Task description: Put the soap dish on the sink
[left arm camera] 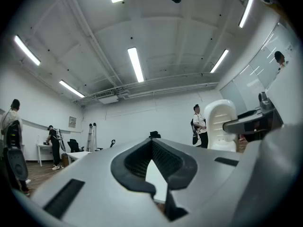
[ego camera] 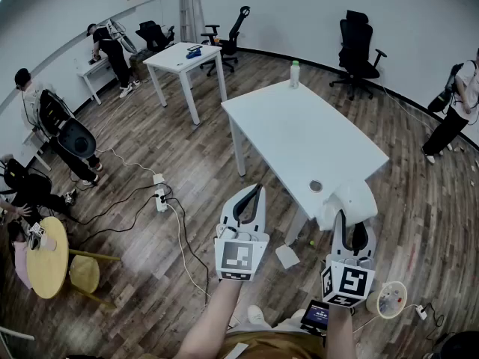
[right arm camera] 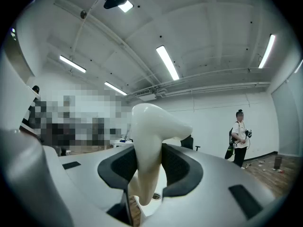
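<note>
While the right gripper (ego camera: 352, 232) is pointing about level, its jaws are clamping the white soap dish (right arm camera: 147, 141), with one pad pressing on each side of the dish's narrow lower part. Most of the dish is sticking out ahead of and above the jaw tips, its rounded bulk rising over them. In the head view it is showing just beyond the tips, against the near corner of the white surface (ego camera: 299, 133). A small round metal fitting (ego camera: 316, 186) set in that surface is lying just ahead of the dish, slightly left of the right jaws. A bottle (ego camera: 294, 74) is standing far ahead of both pairs of jaws, at the far edge of the surface. The left gripper (ego camera: 257, 194) is hovering beside the right one, off the surface's near edge. Its jaws are meeting at the tips and are holding nothing. Seen from the left jaws, the soap dish is showing off to the right, near but apart from them.
</note>
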Demonstrator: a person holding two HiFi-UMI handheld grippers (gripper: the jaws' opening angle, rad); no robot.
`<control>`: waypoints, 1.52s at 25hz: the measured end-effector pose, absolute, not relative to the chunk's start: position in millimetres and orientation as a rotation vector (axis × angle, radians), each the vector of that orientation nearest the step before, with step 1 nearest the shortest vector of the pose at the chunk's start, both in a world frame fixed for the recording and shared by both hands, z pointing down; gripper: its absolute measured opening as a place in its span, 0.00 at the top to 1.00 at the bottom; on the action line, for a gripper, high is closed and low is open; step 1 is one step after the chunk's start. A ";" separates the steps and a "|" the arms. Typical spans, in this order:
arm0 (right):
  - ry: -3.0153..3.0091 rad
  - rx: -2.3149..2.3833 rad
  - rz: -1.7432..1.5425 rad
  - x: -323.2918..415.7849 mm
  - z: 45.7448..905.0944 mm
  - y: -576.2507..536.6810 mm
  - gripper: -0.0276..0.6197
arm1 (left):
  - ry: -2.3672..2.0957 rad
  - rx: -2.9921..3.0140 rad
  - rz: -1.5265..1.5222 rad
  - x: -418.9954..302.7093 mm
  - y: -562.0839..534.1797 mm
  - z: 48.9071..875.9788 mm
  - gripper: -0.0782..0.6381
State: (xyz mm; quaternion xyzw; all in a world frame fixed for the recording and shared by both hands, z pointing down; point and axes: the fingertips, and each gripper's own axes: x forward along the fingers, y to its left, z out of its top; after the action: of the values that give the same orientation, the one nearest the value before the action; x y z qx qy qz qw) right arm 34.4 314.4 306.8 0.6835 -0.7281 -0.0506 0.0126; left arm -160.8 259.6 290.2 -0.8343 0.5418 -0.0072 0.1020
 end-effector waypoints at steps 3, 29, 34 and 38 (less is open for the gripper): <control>-2.271 2.116 -0.149 31.3 308.9 308.0 0.73 | 1.608 -2.463 -0.030 -162.5 254.0 290.4 0.88; -2.434 2.044 -0.031 121.3 323.1 179.8 0.73 | 1.713 -2.371 -0.114 -78.5 150.8 298.5 0.88; -2.444 2.011 -0.024 116.8 326.3 164.6 0.73 | 1.729 -2.384 -0.112 -79.4 132.2 303.5 0.88; -2.438 2.011 -0.035 109.7 325.2 140.2 0.73 | 1.726 -2.380 -0.097 -86.4 103.8 301.1 0.88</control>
State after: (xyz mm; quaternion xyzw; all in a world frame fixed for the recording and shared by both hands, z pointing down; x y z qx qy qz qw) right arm 109.7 140.2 325.2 0.6363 -0.7713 -0.0110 -0.0096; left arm -86.4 103.8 301.1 -0.8051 0.5838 -0.0329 0.0997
